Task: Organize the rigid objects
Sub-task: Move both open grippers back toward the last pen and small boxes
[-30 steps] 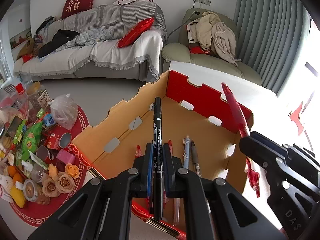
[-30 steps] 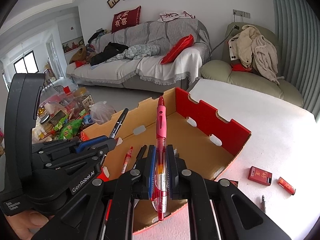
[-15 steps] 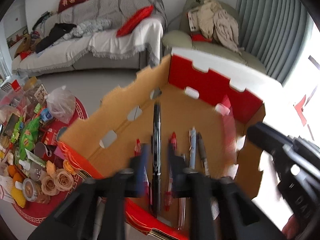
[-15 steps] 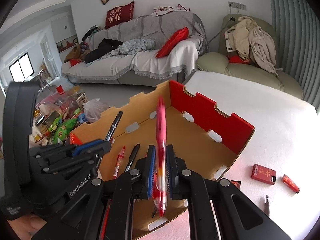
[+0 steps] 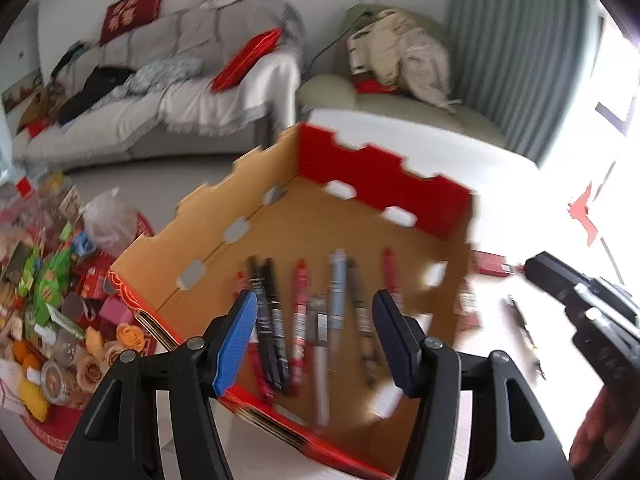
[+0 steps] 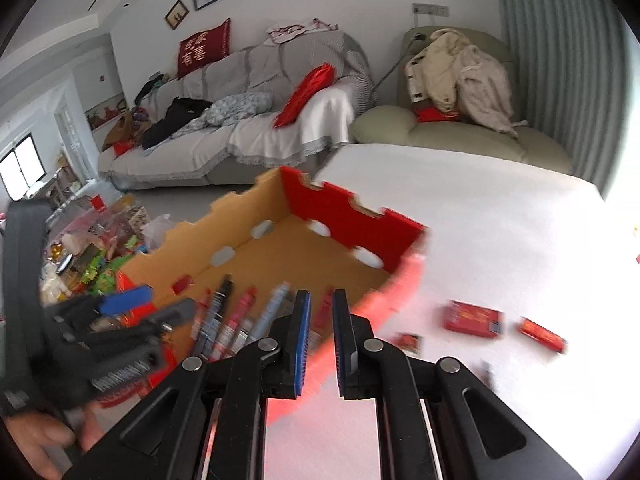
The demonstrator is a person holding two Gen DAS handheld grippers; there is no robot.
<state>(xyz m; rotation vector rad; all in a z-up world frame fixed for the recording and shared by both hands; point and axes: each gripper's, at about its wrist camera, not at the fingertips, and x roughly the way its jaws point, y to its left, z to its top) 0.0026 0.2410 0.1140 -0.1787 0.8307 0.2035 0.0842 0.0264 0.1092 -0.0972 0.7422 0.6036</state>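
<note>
**Pens in the box, both grippers empty**

The pens lie side by side on the floor of the cardboard box, straight ahead of the left gripper and just below its tips. Among them are a black marker, a red pen and a pale blue one; the picture is blurred, so the finer markings cannot be read. The left gripper's jaws have just been opening and stand wide apart over the box's near wall, with nothing between the pads.

The right gripper sits to the right of the left one, over the box's near right corner. Its jaws have just been parting and show a narrow gap with nothing held in it. Just beyond its tips a red pen lies in the box.

To the right of the right gripper, on the white table, lie a red packet and a smaller red one, well apart from the box. A hand grips the left gripper's handle.
</note>
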